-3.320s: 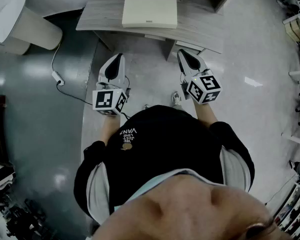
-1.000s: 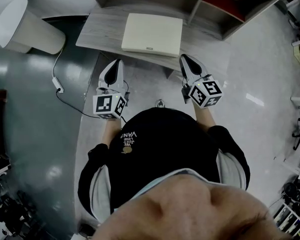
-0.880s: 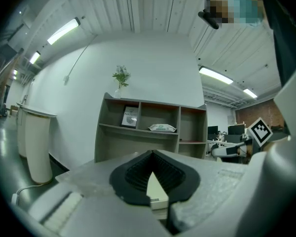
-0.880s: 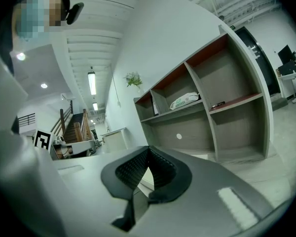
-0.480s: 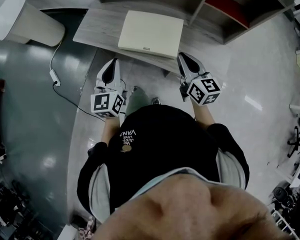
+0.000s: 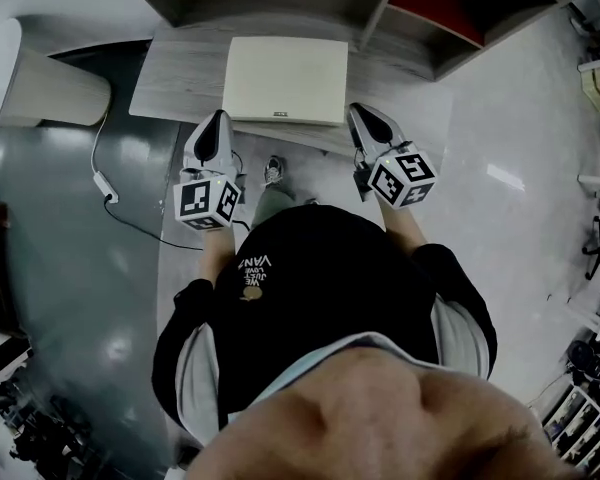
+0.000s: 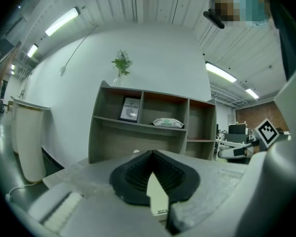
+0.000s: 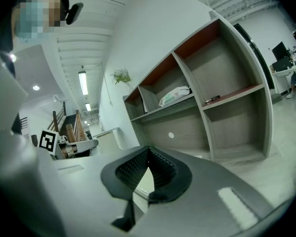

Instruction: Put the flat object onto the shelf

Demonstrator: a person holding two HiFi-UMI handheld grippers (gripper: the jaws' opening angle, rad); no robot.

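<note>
Flat object (image 6: 285,78) lies on the low table (image 6: 170,93), square to you, with the shelf (image 6: 420,23) just behind. You hold the left gripper (image 6: 216,120) and right gripper (image 6: 357,113) by its near corners, likely staging a two-sided lift. Both jaws are fully closed, pad against pad, gripping nothing, and seemingly clear of it.

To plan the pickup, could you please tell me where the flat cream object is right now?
The flat cream object lies top centre in the head view on the low grey table, in front of the shelf unit.
</note>
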